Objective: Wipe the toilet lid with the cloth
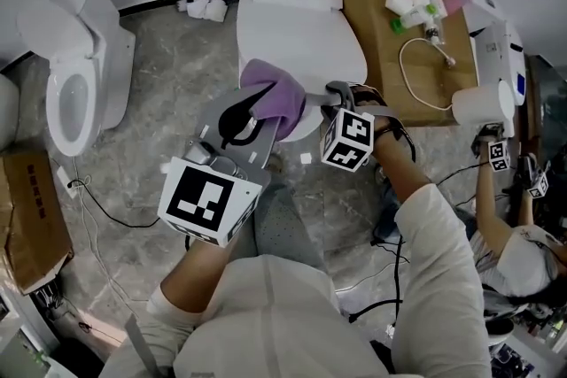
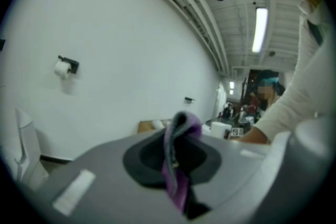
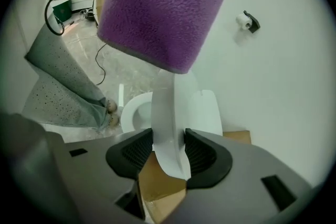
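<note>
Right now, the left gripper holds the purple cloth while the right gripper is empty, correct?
Not quite. The right gripper is not empty: its fingers are shut on the edge of the white toilet lid, as the right gripper view shows. The left gripper does hold the purple cloth.

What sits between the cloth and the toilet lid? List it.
Nothing visible does. The cloth, pinched in the left gripper, lies against the front of the lid; the right gripper clamps the lid's edge beside it.
</note>
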The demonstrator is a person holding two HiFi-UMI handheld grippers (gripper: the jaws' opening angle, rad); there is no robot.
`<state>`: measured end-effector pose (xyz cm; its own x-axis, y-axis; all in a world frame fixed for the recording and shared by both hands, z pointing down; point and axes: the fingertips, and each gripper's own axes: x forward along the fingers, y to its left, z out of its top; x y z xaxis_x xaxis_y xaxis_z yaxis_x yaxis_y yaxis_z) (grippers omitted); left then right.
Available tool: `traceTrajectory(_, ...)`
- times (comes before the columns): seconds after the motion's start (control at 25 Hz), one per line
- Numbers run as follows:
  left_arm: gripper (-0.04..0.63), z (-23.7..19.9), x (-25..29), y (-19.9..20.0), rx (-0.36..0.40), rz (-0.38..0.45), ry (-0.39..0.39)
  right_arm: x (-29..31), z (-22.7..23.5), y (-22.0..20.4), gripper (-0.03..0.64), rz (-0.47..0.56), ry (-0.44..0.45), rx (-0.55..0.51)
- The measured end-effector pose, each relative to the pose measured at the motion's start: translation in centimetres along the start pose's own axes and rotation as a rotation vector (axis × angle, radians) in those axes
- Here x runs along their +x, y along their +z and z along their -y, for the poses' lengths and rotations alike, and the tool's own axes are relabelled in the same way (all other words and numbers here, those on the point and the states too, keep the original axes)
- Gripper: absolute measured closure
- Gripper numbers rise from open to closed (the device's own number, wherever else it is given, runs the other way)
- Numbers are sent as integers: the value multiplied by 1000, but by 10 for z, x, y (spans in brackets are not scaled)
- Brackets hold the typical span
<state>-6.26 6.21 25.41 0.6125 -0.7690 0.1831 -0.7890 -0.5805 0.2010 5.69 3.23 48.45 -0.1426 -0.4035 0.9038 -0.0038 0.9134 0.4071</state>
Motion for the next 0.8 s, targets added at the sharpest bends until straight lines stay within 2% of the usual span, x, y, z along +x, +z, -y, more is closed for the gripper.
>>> traceTrajectory(0.16, 578, 5, 7, -19, -18, -29, -2, 19, -39, -4, 416, 12, 89, 5)
traceTrajectory(0.36, 578, 10, 14, -49, -39, -69, -9, 47, -83, -8, 446, 38, 190, 71)
traceTrajectory(0.6, 578, 4, 22, -85, -62, -123, 0, 89, -134, -17, 448, -14, 292, 8)
traceTrajectory(0.68, 578, 2, 25, -97, -60, -139, 4, 102, -148, -17, 448, -13, 330, 40)
traceTrajectory(0.8, 578, -1, 35, -111, -72, -144, 10, 118, -159, -18, 448, 4, 377, 144)
